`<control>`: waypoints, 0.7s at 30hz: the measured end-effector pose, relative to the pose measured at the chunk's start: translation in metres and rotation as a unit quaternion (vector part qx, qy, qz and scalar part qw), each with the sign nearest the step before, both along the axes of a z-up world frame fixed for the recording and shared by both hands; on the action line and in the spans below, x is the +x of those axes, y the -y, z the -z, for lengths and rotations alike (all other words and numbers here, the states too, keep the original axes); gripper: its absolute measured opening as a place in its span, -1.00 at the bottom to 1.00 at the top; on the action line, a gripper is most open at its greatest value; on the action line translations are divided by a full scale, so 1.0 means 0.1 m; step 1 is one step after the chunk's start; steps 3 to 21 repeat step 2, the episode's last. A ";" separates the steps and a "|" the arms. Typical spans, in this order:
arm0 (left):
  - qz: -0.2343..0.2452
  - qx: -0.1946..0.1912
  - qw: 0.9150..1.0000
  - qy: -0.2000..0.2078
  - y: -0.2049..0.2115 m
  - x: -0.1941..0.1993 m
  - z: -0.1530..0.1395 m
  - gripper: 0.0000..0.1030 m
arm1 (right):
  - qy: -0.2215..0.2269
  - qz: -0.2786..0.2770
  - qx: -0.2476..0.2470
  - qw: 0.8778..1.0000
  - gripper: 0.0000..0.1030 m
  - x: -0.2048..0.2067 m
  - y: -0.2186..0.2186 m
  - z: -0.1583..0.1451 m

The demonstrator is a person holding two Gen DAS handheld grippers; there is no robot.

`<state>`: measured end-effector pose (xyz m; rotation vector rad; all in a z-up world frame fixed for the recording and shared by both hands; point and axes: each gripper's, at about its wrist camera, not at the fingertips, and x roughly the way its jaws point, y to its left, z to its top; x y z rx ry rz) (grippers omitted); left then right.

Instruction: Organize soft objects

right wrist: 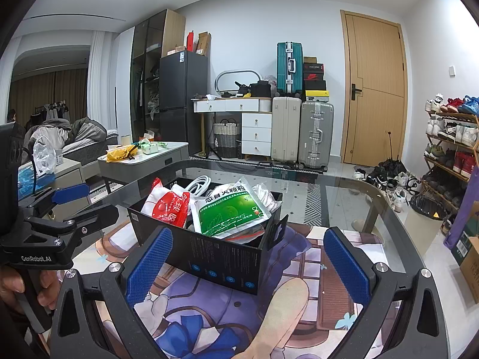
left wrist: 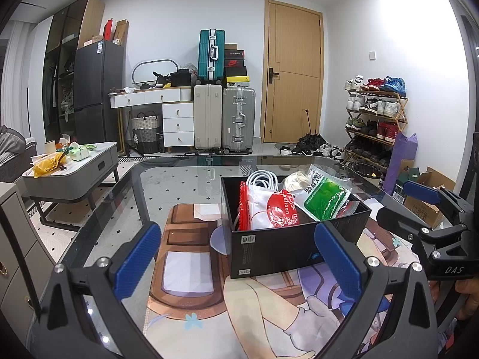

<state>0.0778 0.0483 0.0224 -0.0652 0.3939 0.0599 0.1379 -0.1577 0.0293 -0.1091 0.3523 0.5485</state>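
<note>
Left wrist view, left to right: left gripper (left wrist: 236,257) hovered over the printed mat (left wrist: 191,272) on the glass table (left wrist: 167,176), blue pads spread wide apart, nothing between them. Its right pad (left wrist: 338,260) sat in front of the near right corner of the black box (left wrist: 287,248); contact unclear. The box stood on the mat, open top, stuffed. Inside, from left: red-and-white balloon packet (left wrist: 269,209), white coiled cable (left wrist: 263,179) behind it, cream rope coil (left wrist: 295,181), green-and-white granule pouch (left wrist: 324,196) leaning at the right side. Far right edge: the right gripper (left wrist: 431,206) seen from the side, above the table beside the box, empty; fingers of a hand (left wrist: 467,296) on its handle.

Right wrist view, left to right: the left gripper (right wrist: 69,203) seen side-on at the left edge, a hand (right wrist: 18,284) gripping below it. Right gripper (right wrist: 248,266) had pads wide apart too, holding nothing, box (right wrist: 227,257) corner showing between them but farther off, not clamped. Red-and-white balloon packet (right wrist: 166,206) at box left, white cable (right wrist: 199,185) behind, green-and-white granule pouch (right wrist: 232,209) at centre-right, something white (right wrist: 266,194) behind it, hard to identify. Mat (right wrist: 314,269) under all; glass table (right wrist: 344,191) bare beyond the box.
</note>
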 end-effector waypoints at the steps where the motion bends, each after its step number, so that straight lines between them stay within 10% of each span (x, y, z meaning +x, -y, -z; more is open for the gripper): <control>1: -0.001 0.000 1.000 0.000 0.00 0.00 0.00 1.00 | 0.000 0.000 0.000 1.000 0.99 0.00 0.00 0.00; 21: -0.002 0.000 1.000 0.000 -0.01 0.00 -0.01 1.00 | 0.000 0.000 0.000 1.000 0.99 0.00 0.00 0.00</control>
